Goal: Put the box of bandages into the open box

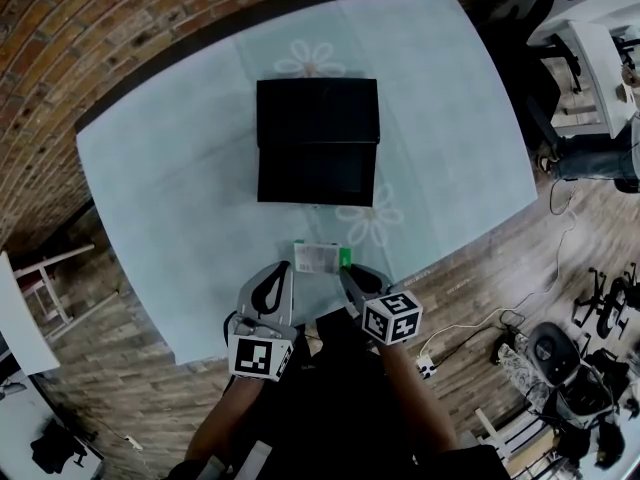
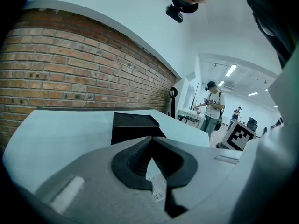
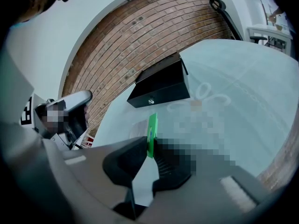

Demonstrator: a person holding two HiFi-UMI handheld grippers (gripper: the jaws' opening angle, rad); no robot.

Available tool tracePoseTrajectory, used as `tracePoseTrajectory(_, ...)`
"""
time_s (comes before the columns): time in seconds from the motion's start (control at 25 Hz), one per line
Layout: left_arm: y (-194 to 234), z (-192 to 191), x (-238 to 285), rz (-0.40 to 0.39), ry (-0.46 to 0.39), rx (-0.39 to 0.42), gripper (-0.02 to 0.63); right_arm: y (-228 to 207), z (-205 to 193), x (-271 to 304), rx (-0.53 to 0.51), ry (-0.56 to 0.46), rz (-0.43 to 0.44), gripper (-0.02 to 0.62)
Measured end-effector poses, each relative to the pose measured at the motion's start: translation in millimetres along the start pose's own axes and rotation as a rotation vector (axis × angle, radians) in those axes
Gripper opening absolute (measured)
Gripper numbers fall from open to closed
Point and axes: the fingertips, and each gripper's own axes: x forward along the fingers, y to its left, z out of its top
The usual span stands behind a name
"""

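The box of bandages, small and white with a green end, lies on the pale table near its front edge. The open black box stands behind it at mid-table, lid tilted back. My right gripper is at the bandage box's right end; in the right gripper view its jaws pinch the green end, with the black box beyond. My left gripper rests just left of the bandage box, its fingertips together and empty. The black box lies ahead of it.
A brick wall runs behind the table. Wooden floor to the right holds cables, bags and a chair base. A white desk stands at the upper right. A person stands far off in the room.
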Motion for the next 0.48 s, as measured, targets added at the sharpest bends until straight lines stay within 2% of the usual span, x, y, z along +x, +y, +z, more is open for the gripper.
tracePoseTrajectory(0.48, 0, 7, -11, 0.016, -0.013, 0.006, -0.002, 24, 9, -5, -0.076, -0.008, 0.045, 0.020)
